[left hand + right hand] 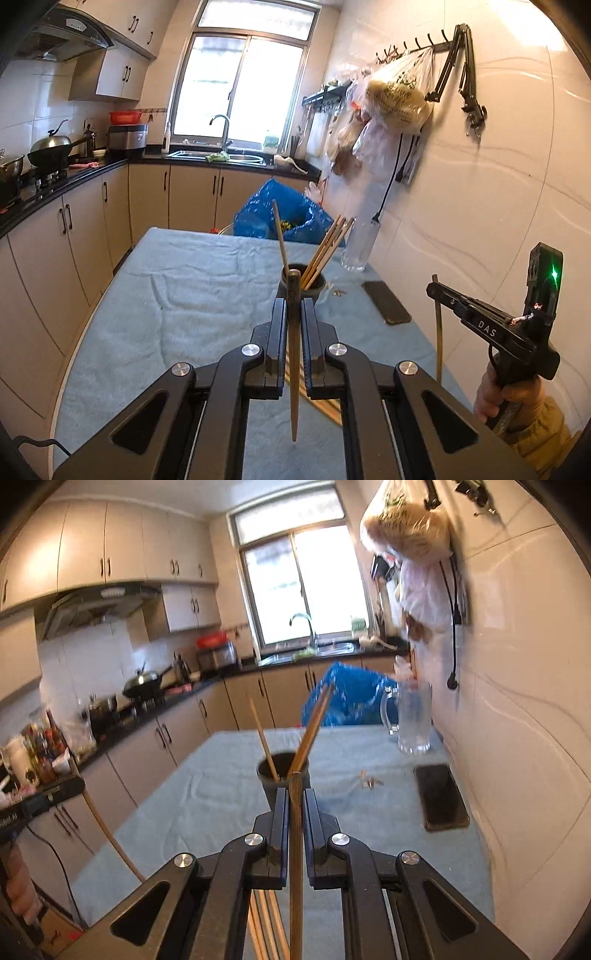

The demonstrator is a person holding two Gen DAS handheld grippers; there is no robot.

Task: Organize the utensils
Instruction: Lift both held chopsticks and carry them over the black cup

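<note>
A dark round holder (pixel 309 283) stands on the blue-grey tablecloth (pixel 184 295) with several wooden chopsticks (pixel 327 251) leaning in it. My left gripper (pixel 294 306) is shut on one chopstick (pixel 293 369), held upright just in front of the holder. My right gripper (pixel 295 794) is shut on another chopstick (pixel 295 867), also upright near the holder (pixel 282 777). The right gripper shows in the left wrist view (pixel 436 288) at the right. More loose chopsticks (pixel 266 923) lie on the cloth under the grippers.
A black phone (pixel 386 302) and a clear glass jug (pixel 358 245) stand near the right wall. A blue bag (pixel 280 214) sits past the table's far end. Small bits (pixel 369 781) lie by the holder. Kitchen counters run along the left.
</note>
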